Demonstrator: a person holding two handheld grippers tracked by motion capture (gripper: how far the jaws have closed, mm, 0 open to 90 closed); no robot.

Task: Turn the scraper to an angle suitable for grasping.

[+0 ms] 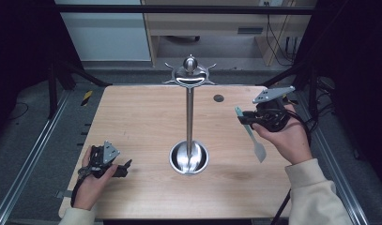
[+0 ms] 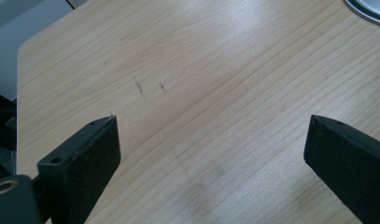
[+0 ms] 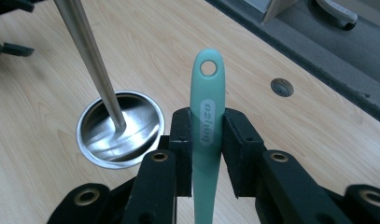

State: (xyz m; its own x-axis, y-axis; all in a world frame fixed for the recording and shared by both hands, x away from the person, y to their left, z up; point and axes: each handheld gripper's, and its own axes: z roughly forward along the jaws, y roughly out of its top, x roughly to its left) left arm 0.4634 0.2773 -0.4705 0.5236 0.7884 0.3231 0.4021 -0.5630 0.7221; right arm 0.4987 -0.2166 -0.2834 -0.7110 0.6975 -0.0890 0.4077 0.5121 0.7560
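A teal-handled spatula (image 1: 259,151) hangs over the right side of the wooden table (image 1: 141,122), its pale blade pointing down toward the person. My right gripper (image 1: 247,118) is shut on its handle. In the right gripper view the black pads (image 3: 180,140) press both sides of the teal handle (image 3: 207,93), whose hanging hole points away. A steel stand (image 1: 189,117) rises from a round dish base (image 1: 189,158) at the table's middle, with curved hooks (image 1: 190,75) on top. My left gripper (image 1: 125,168) rests low at the front left, jaws wide apart over bare wood (image 2: 211,140).
A small round hole (image 1: 218,98) sits in the tabletop near the far edge, right of the stand. Black frame rails run along both sides of the table. The stand's dish rim (image 2: 369,11) lies to the upper right in the left gripper view.
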